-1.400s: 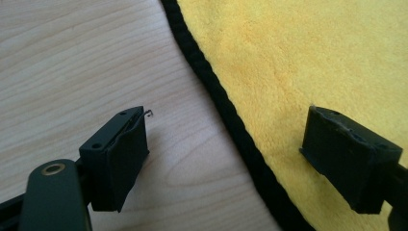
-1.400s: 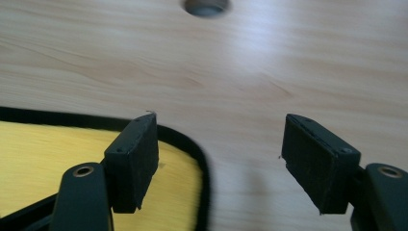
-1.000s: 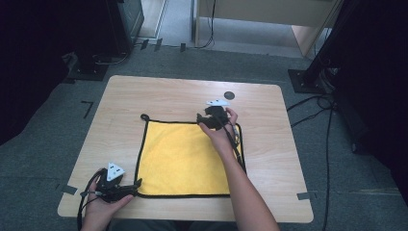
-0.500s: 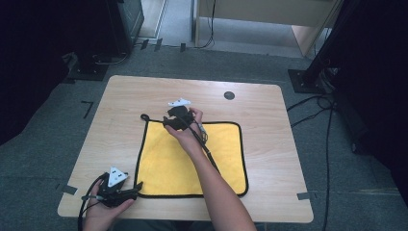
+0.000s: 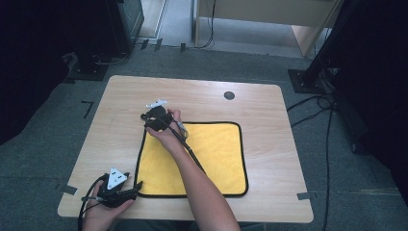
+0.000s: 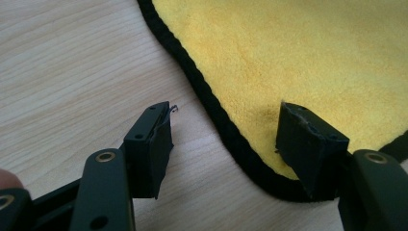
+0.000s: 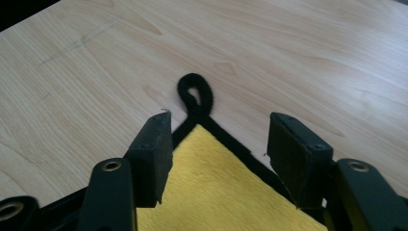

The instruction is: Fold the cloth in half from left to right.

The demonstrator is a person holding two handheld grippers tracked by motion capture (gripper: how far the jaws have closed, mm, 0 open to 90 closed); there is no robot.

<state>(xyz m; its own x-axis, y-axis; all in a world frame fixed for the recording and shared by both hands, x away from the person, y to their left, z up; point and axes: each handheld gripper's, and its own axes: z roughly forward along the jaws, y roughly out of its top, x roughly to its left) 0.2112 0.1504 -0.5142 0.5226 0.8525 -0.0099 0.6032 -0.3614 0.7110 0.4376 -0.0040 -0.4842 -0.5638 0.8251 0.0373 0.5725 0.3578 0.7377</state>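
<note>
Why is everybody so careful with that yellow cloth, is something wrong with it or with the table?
Nothing stands out. The yellow cloth lies flat and square on the wooden table, its black edging unbroken and its hanging loop intact at one corner. The right gripper and the left gripper are both open at corners of it.

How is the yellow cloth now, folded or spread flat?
Spread flat. The cloth lies as one square on the table, its black edge visible all around, no layer turned over.
</note>
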